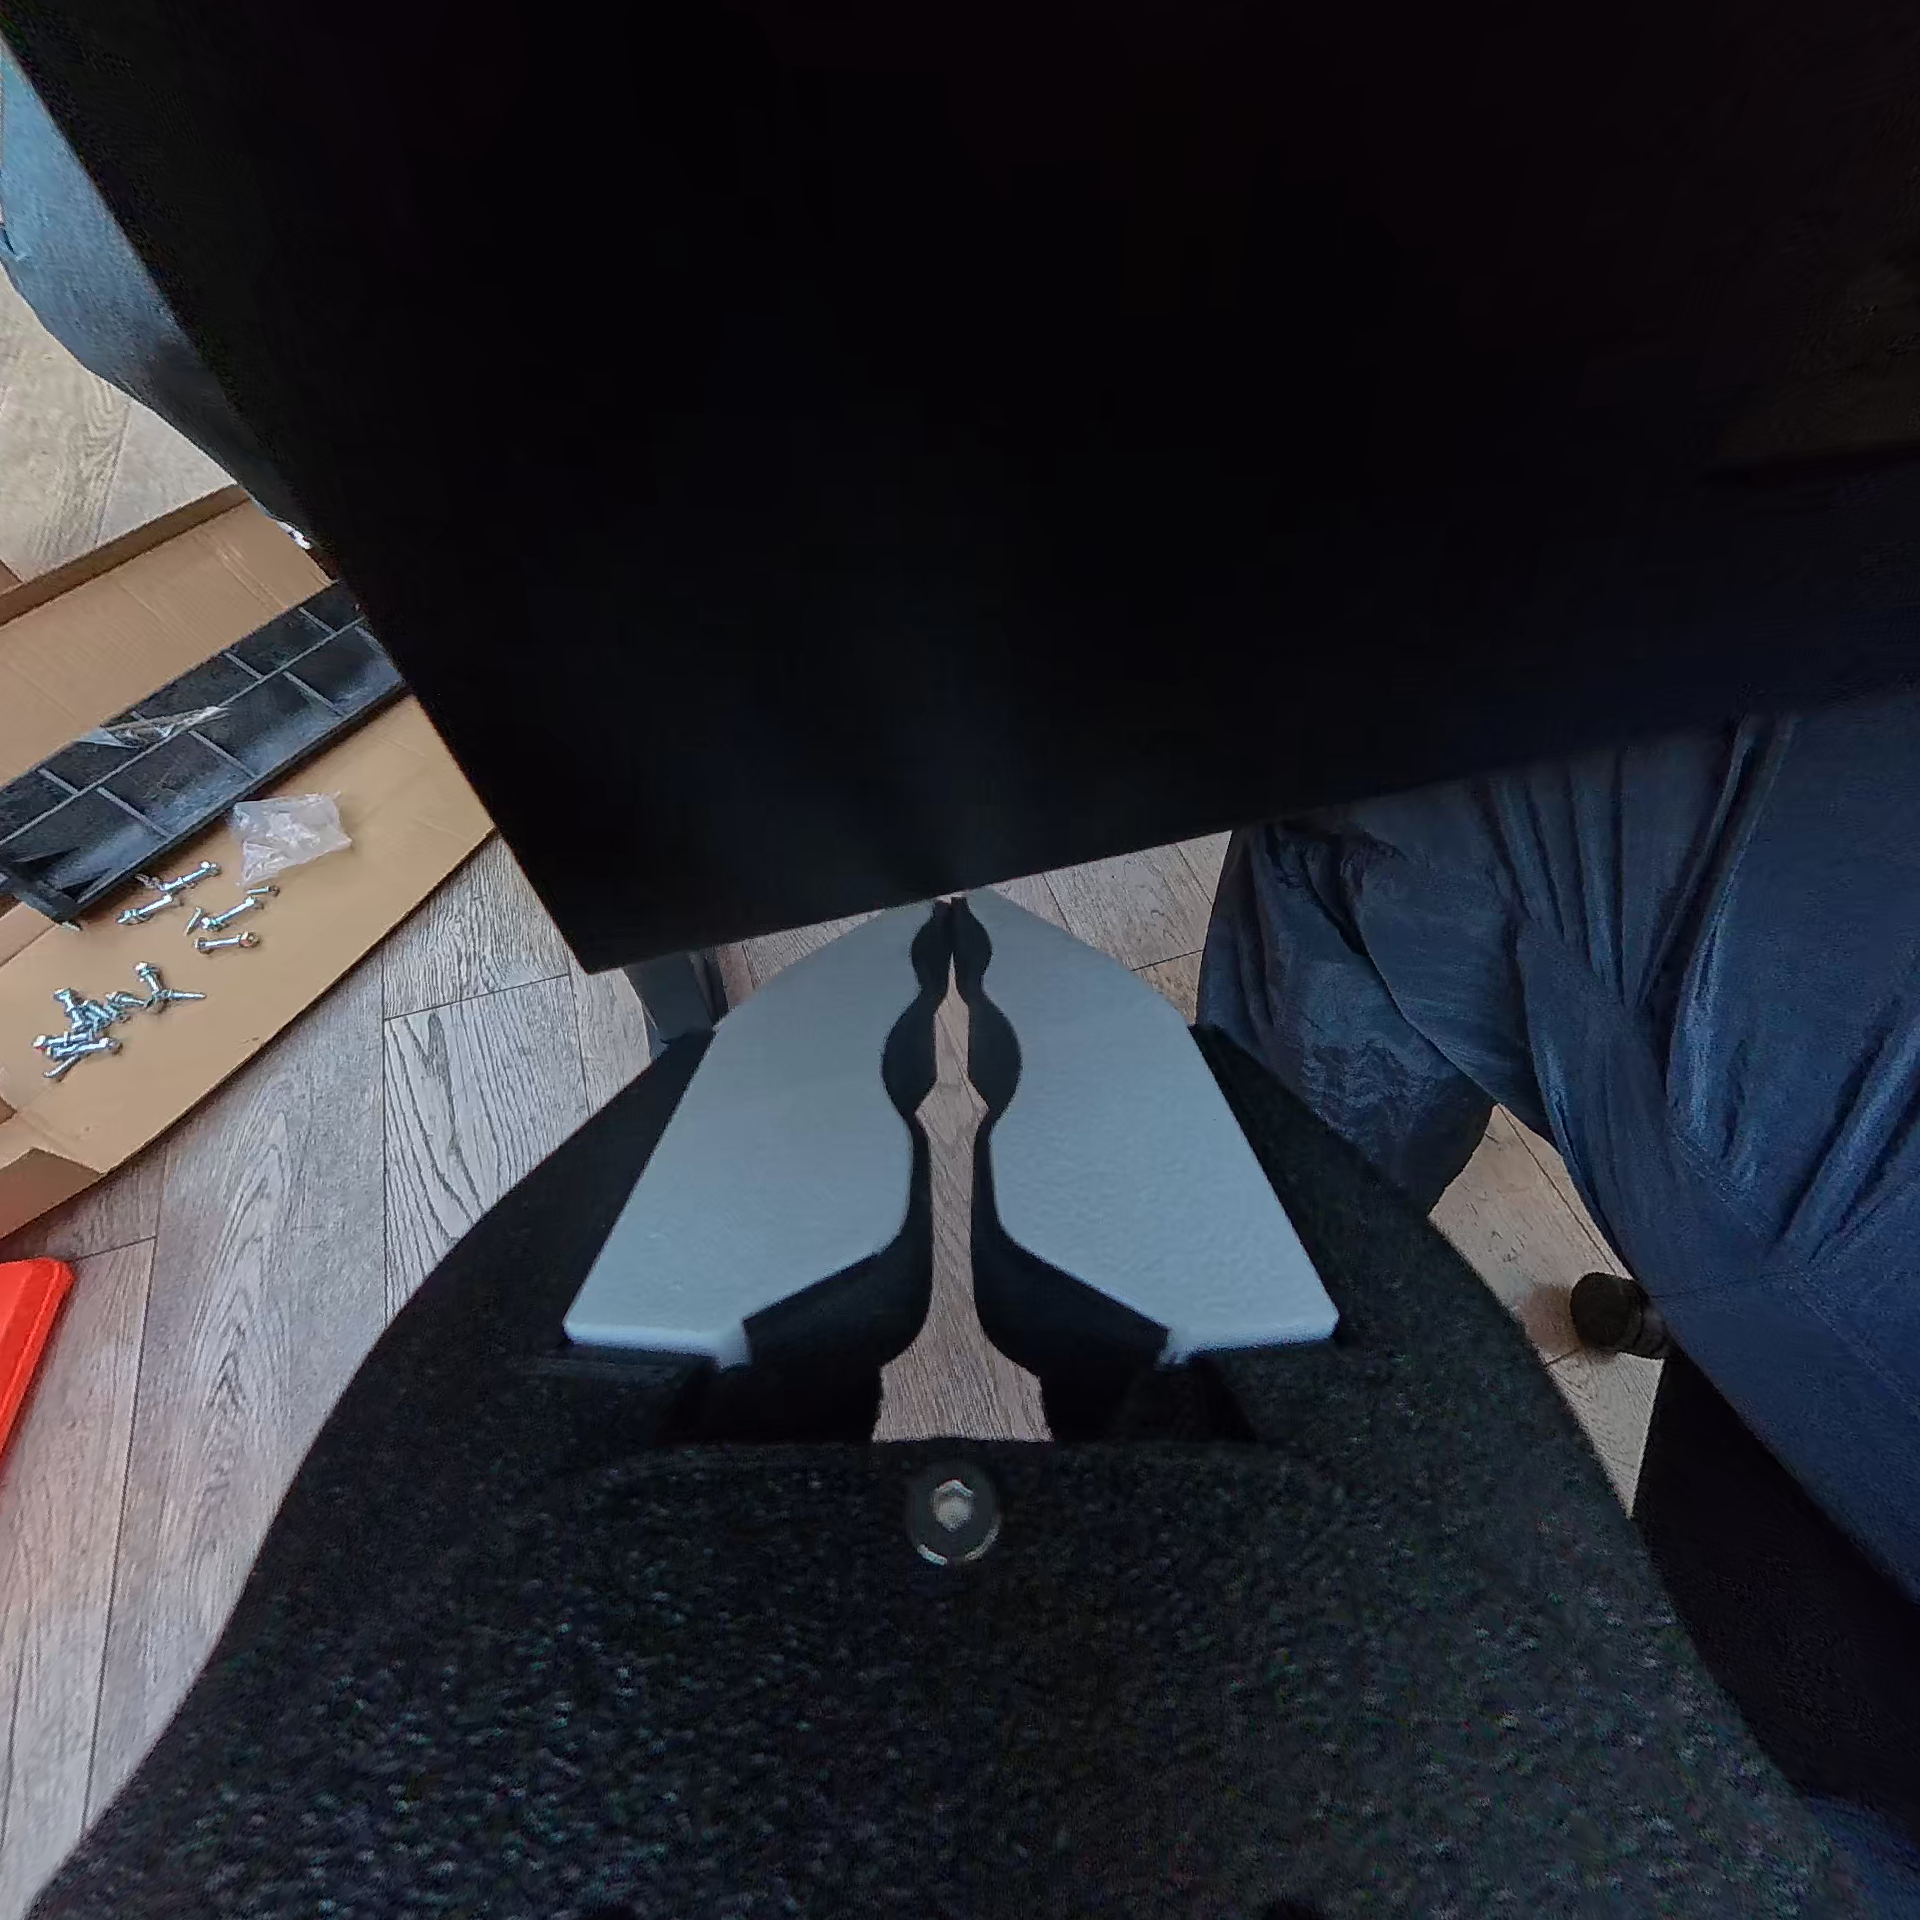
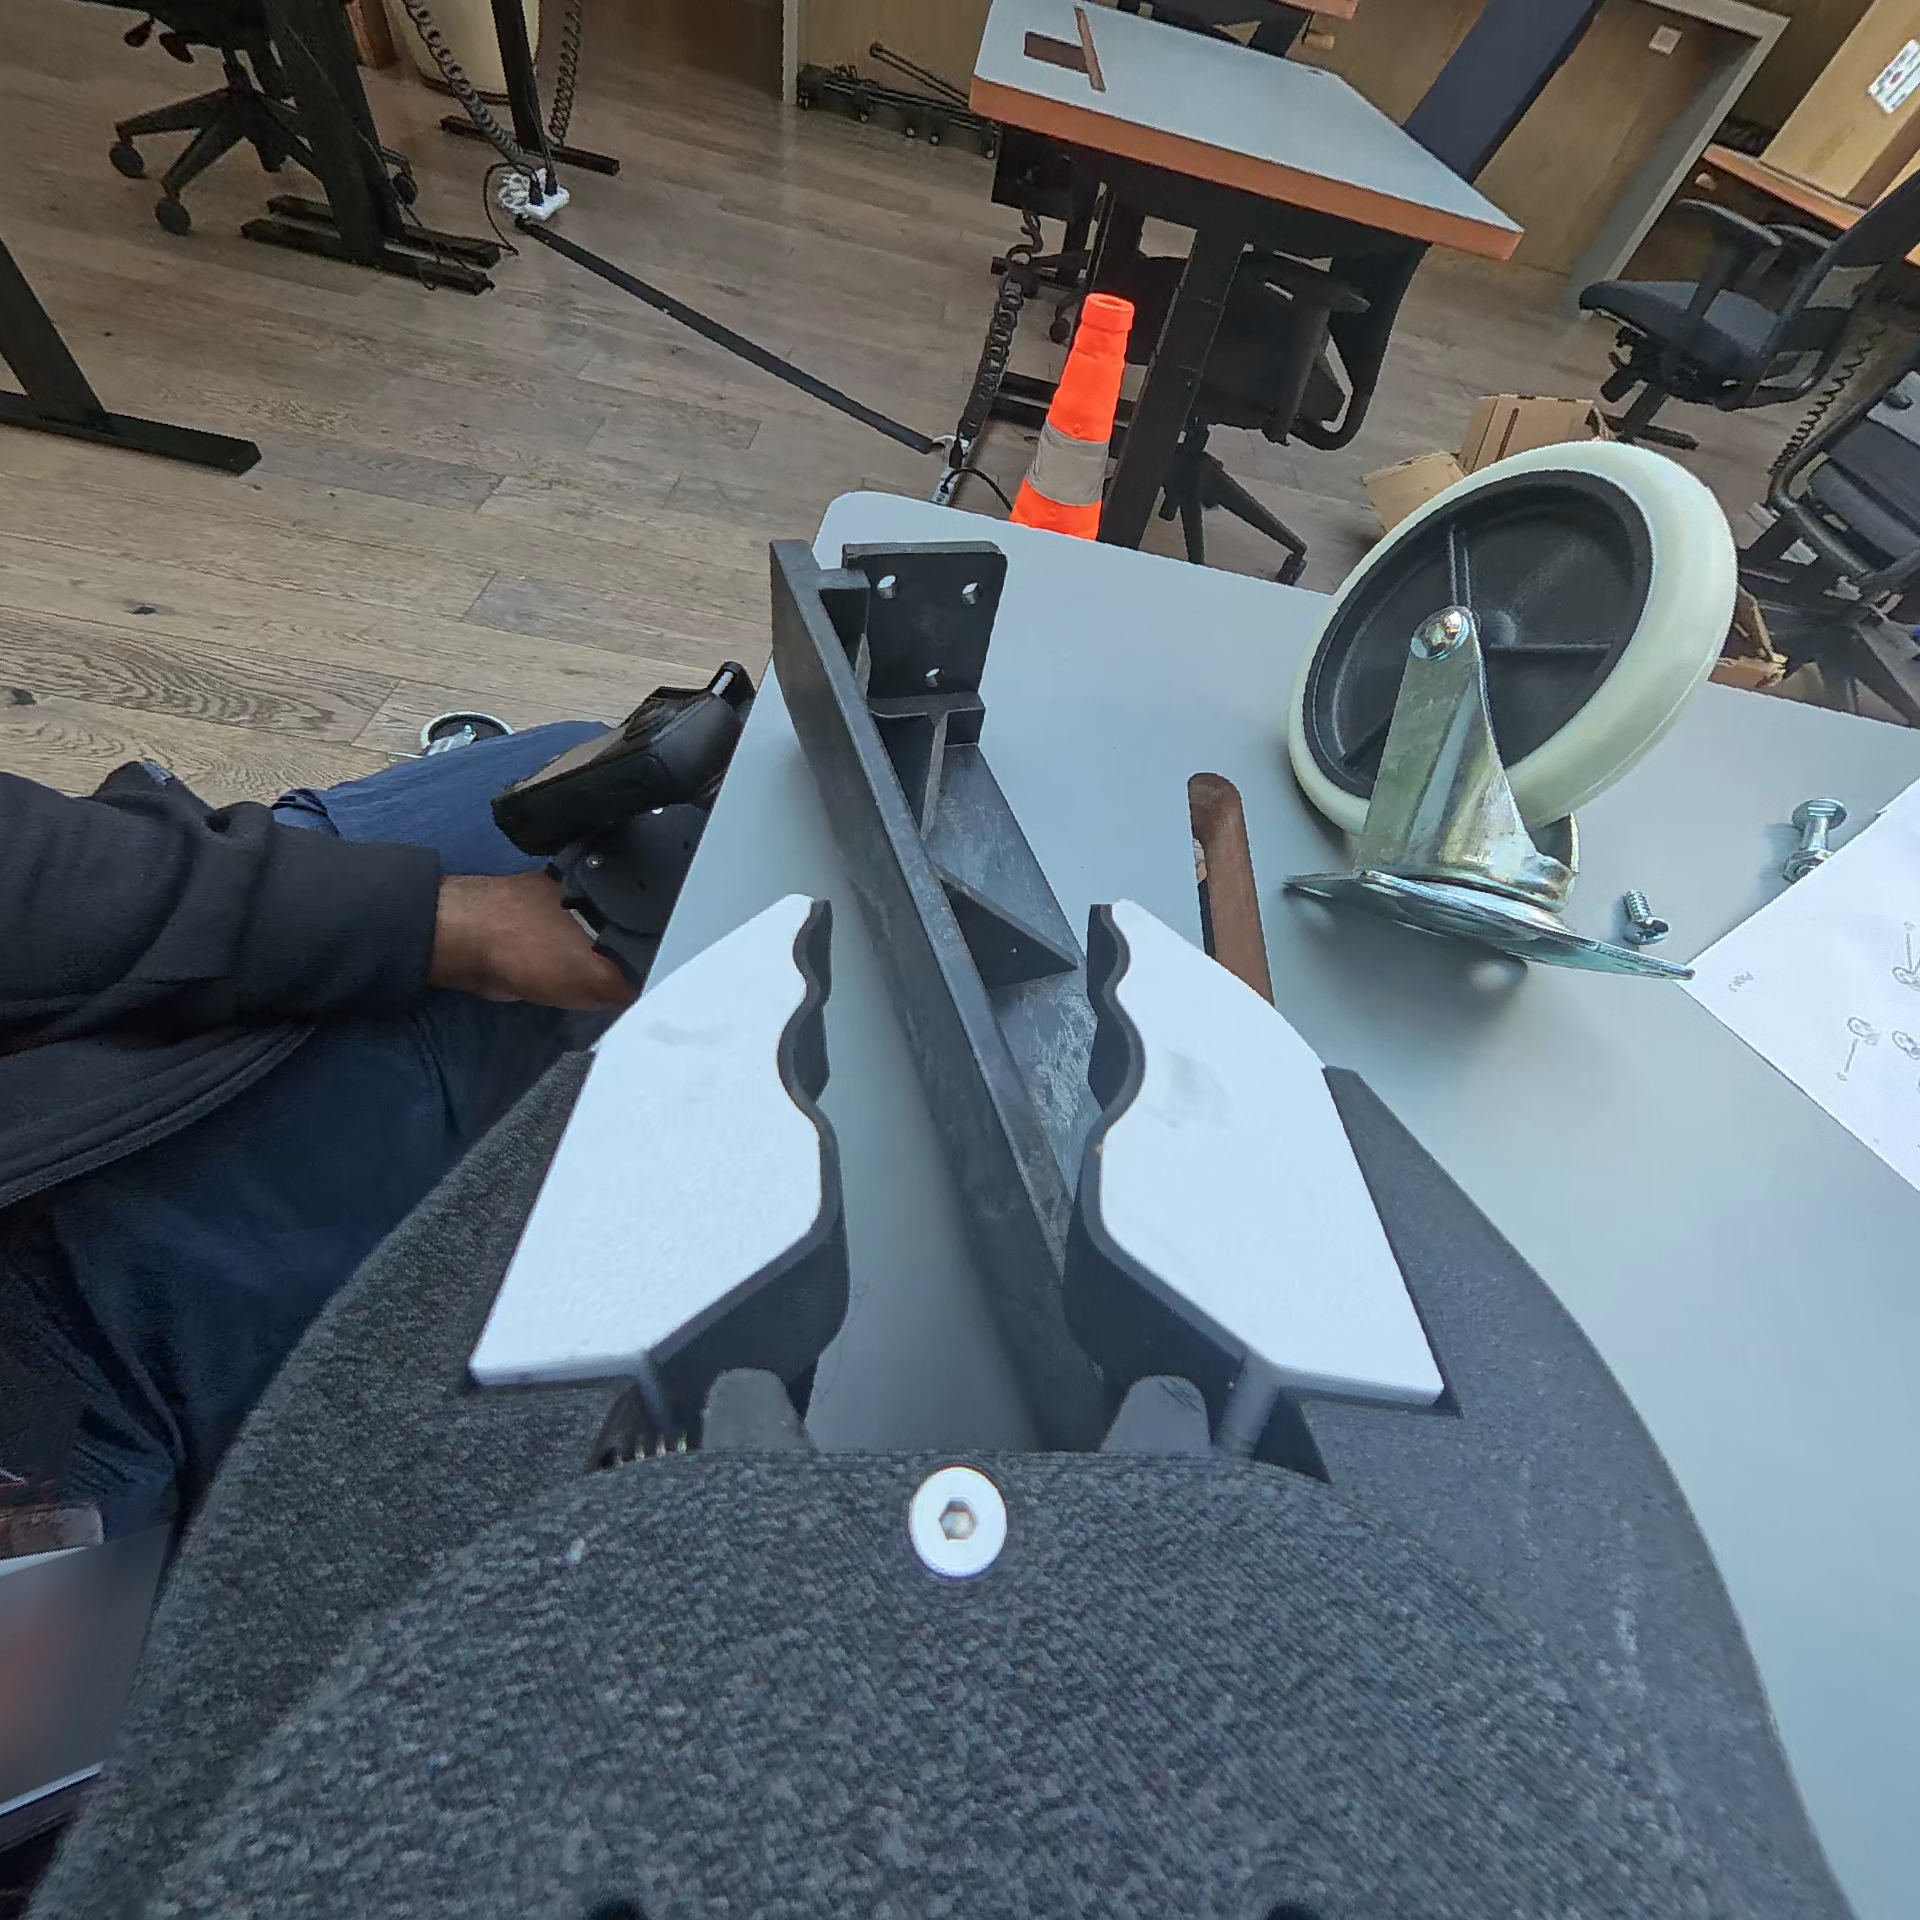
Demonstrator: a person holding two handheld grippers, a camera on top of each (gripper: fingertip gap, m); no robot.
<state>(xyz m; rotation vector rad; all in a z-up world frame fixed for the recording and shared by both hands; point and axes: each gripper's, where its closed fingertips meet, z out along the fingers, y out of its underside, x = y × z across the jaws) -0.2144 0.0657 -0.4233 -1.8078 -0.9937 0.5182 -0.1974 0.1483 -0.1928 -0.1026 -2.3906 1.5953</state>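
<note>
The left hand-held gripper (image 1: 951,914) sits low in the centre of its own view, its two pale fingers (image 1: 810,1122) drawn together so the tips meet with nothing between them; just above the tips a broad black underside (image 1: 935,416) fills the upper part of the frame; whether the tips touch it I cannot tell. At the left edge a flattened cardboard sheet (image 1: 343,790) lies on the wooden floor (image 1: 312,1195), carrying a black ribbed panel (image 1: 208,727), a small clear bag (image 1: 286,831) and a scatter of silvery bolts (image 1: 156,956); an orange object (image 1: 26,1340) shows at the lower left edge; dark blue trouser fabric (image 1: 1662,987) fills the right side.

In the right wrist view the right hand-held gripper (image 2: 961,935) stands wide in the middle of the frame, straddling a long black metal bracket (image 2: 914,935) that lies on the grey counter (image 2: 1195,707); the bracket runs from the lower centre up toward a drilled plate at its far end; a gap shows between the left pad and the bracket, and contact on the right side cannot be told. Just right of the fingers lies a brown wooden stick (image 2: 1231,883); farther right stands a large caster wheel (image 2: 1507,665) with a cream tyre, resting on its mounting plate; loose bolts (image 2: 1813,831) and a printed paper sheet (image 2: 1849,987) lie at the right edge. At the left a hand (image 2: 509,945) grips the other black device at the counter's edge; an orange cone (image 2: 1081,416) stands on the floor beyond.
</note>
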